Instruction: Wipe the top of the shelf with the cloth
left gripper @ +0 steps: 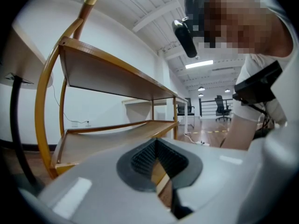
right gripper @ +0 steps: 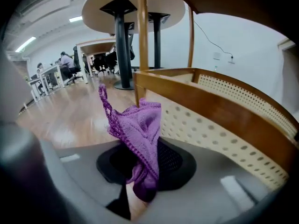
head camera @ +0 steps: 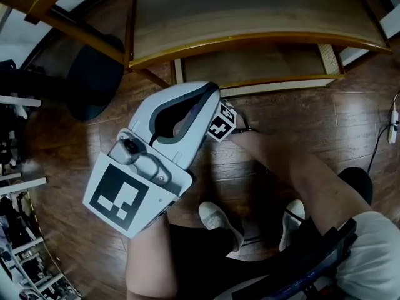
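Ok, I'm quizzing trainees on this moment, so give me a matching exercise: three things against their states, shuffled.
Things:
1. purple knitted cloth
2. left gripper
3. curved wooden top board of the shelf

States:
A. fingers together, nothing between them
B. nothing on the part in view
C. clamped in the right gripper

Pairs: 1-C, 2-A, 3-B.
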{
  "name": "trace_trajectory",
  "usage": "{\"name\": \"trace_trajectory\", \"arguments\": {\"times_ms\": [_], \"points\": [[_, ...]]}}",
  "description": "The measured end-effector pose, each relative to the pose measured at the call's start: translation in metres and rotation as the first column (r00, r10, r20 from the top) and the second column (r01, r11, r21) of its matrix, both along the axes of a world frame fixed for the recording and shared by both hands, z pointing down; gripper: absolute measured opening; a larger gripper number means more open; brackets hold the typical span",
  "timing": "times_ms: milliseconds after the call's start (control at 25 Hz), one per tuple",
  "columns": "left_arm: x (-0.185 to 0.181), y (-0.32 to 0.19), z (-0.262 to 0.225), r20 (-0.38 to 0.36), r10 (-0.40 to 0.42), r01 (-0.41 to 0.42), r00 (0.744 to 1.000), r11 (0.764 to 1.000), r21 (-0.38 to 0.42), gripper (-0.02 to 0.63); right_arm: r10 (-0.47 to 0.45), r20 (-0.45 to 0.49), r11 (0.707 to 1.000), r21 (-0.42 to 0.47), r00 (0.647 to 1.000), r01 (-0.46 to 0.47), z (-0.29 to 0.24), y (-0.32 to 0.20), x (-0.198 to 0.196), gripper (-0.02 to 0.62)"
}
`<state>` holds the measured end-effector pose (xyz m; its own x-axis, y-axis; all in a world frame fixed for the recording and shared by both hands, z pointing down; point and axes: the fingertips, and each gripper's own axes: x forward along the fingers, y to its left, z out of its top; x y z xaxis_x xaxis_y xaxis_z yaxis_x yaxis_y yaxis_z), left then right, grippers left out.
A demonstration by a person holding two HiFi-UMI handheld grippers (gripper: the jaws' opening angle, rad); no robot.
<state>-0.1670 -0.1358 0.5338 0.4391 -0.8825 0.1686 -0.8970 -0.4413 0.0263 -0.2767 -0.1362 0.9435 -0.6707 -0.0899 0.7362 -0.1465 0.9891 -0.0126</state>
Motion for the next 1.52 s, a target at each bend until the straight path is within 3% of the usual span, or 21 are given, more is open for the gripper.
{"name": "trace_trajectory", "arguments": {"times_ms": [400,600,840,1080,1200,1360,1520], "points": [[0.010,0.000,0.002,0.004,0.090,-0.090,0.996,0.996,0.001,0.020,0.099,-0.146,0.989,0.122,0.984,-0.081,0.018,-0.077,0.121,0.100],[0.034,-0.024,0.016,-0.014,0.140,-0.140,0.990,0.990,-0.011,0.020,0.208,-0.238,0.970,0.173,0.949,-0.170,0.026,-0.138,0.220,0.100],[0.064,-0.036,0.023,-0.025,0.211,-0.212,0.977,0.977,-0.020,0.020,0.272,-0.334,0.951,0.238,0.902,-0.199,0.027,-0.182,0.314,0.100],[0.082,-0.036,0.033,0.009,0.263,-0.263,0.965,0.963,-0.056,0.020,0.439,-0.426,0.891,0.319,0.791,-0.323,0.018,-0.236,0.435,0.100],[0.086,-0.036,0.034,0.019,0.266,-0.264,0.964,0.963,-0.058,0.020,0.525,-0.432,0.845,0.368,0.733,-0.388,0.005,-0.256,0.483,0.100],[0.087,-0.037,0.034,0.023,0.264,-0.263,0.964,0.963,-0.051,0.020,0.623,-0.396,0.780,0.389,0.675,-0.491,-0.011,-0.273,0.524,0.100],[0.095,-0.039,0.032,0.023,0.271,-0.270,0.962,0.962,-0.040,0.020,0.676,-0.333,0.734,0.385,0.658,-0.559,-0.025,-0.287,0.535,0.100]]}}
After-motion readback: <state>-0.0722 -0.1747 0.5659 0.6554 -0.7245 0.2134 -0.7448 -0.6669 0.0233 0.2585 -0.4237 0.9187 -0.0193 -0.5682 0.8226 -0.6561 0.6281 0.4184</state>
